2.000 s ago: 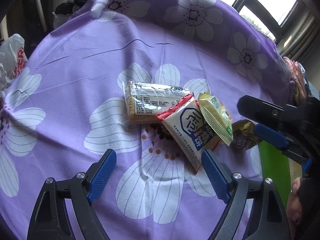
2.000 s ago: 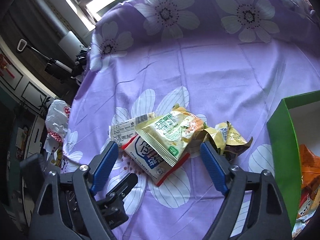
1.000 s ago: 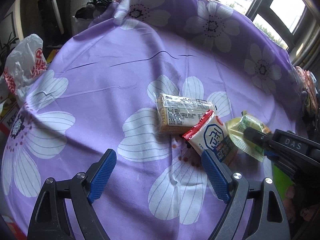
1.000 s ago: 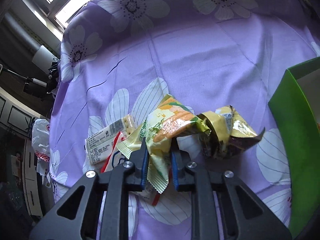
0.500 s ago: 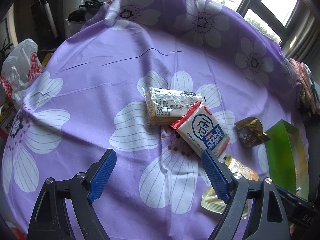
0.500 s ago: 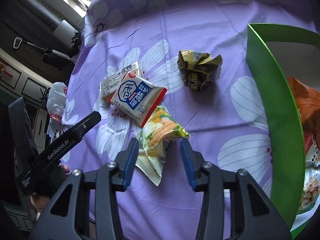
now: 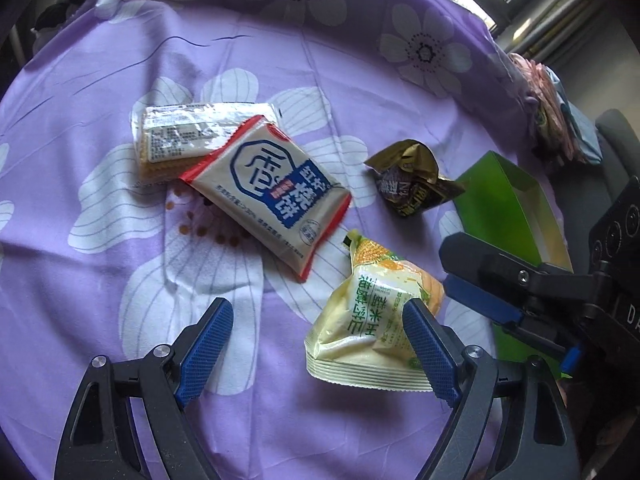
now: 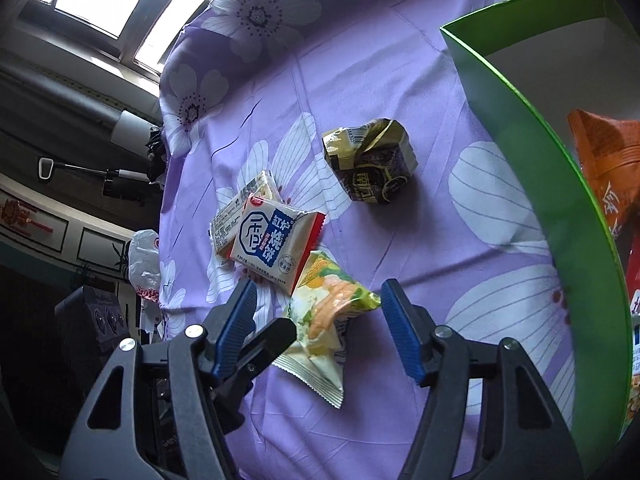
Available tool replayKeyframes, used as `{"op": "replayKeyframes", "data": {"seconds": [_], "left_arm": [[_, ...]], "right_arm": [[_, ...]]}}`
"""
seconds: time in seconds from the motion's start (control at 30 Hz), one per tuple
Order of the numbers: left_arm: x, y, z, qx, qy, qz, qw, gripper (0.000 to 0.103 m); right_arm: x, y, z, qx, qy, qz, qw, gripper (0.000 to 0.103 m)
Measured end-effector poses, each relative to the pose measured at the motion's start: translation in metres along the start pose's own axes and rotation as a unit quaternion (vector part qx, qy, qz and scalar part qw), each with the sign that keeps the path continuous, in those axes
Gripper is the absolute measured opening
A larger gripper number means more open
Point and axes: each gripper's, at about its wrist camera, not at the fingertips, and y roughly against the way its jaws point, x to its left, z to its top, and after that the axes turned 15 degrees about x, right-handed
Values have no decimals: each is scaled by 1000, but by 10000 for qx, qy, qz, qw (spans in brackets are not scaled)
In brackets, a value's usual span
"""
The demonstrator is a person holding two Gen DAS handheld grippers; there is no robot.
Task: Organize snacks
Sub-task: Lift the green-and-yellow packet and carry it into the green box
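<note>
Dropped from the right gripper (image 8: pixel 320 320) a second ago, the yellow-green corn-print snack pouch (image 8: pixel 326 320) now lies loose on the purple flower-print cloth (image 7: pixel 280 80) covering the tabletop; the jaws are opening, with the pouch between them but untouched. Largest after the cloth, the green cardboard box (image 8: pixel 560 200) stands at the right with an orange packet (image 8: pixel 604 152) inside. Near the middle, a white, blue and red biscuit packet (image 7: pixel 268 196) overlaps a clear-wrapped cracker pack (image 7: pixel 180 140). Apart from them sits a crumpled gold-and-black wrapper (image 7: pixel 412 188). Hovering wide open, the left gripper (image 7: pixel 316 344) holds nothing; its right finger (image 7: pixel 428 356) stands in front of the pouch.
</note>
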Motion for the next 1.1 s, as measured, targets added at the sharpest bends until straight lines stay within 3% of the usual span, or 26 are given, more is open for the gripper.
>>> {"op": "replayKeyframes", "data": {"seconds": [0.13, 0.23, 0.3, 0.4, 0.57, 0.83, 1.1], "left_arm": [[-3, -7, 0, 133, -63, -50, 9999, 88], [-7, -9, -3, 91, -157, 69, 9998, 85], [-12, -9, -5, 47, -305, 22, 9995, 67], [-16, -12, -6, 145, -379, -487, 9980, 41], [-29, -3, -10, -133, -597, -474, 9970, 37], [-73, 29, -14, -944, -1066, -453, 9888, 35], [-155, 38, -1, -1355, -2145, -593, 9655, 35]], "right_arm": [[-2, -8, 2, 51, 21, -217, 9997, 54], [-7, -23, 4, 410, -76, -245, 9988, 43], [-9, -31, 3, 643, -116, -15, 9979, 43], [-10, -34, 1, 679, -121, -35, 9976, 41], [-10, -26, 0, 572, -101, 105, 9983, 37], [3, 23, -6, -150, 188, 291, 9993, 38], [-24, 107, -9, -1354, 54, 394, 9900, 39]]}}
